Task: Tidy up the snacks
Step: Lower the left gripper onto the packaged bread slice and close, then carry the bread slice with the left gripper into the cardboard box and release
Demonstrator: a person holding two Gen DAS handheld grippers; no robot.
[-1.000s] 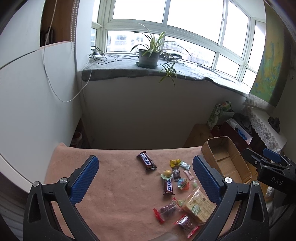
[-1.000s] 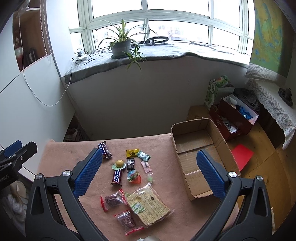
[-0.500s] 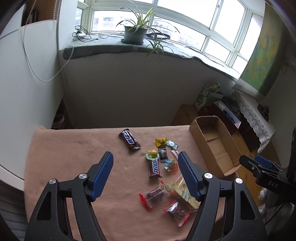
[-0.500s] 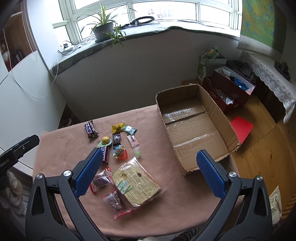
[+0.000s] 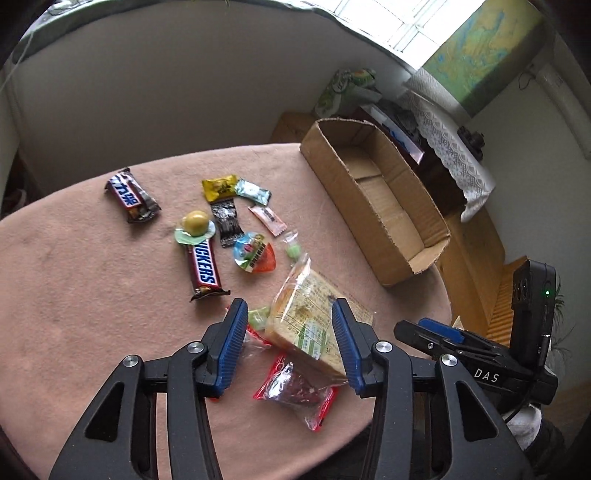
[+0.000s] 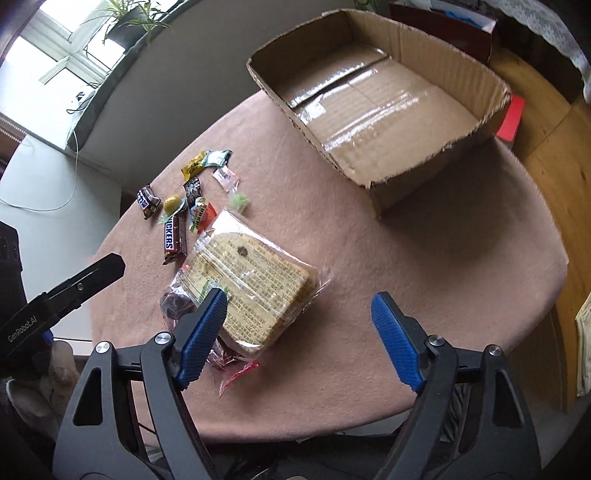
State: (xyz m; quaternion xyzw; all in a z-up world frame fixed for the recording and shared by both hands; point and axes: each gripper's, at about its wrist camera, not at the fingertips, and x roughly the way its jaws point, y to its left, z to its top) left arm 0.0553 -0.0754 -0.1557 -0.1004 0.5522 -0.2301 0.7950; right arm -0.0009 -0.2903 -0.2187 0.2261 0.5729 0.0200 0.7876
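Observation:
Snacks lie scattered on a pink-clothed table. A bagged bread slice packet is nearest, with a red-edged dried-fruit packet beside it. Farther off lie a Snickers bar, a second chocolate bar, a jelly cup and several small candies. My left gripper hovers over the bread packet's near end, jaws closing, pads not touching it. My right gripper hangs over the bread's right edge and bare cloth, jaws closing, holding nothing.
An open, empty cardboard box stands on the table's right side. The wooden floor lies beyond the table edge. A white wall and a window sill with a potted plant are behind.
Both grippers have sunk towards the table and tipped downward, so the window has left the left view. The left jaws have narrowed a lot, the right jaws a little. The snacks lie unmoved.

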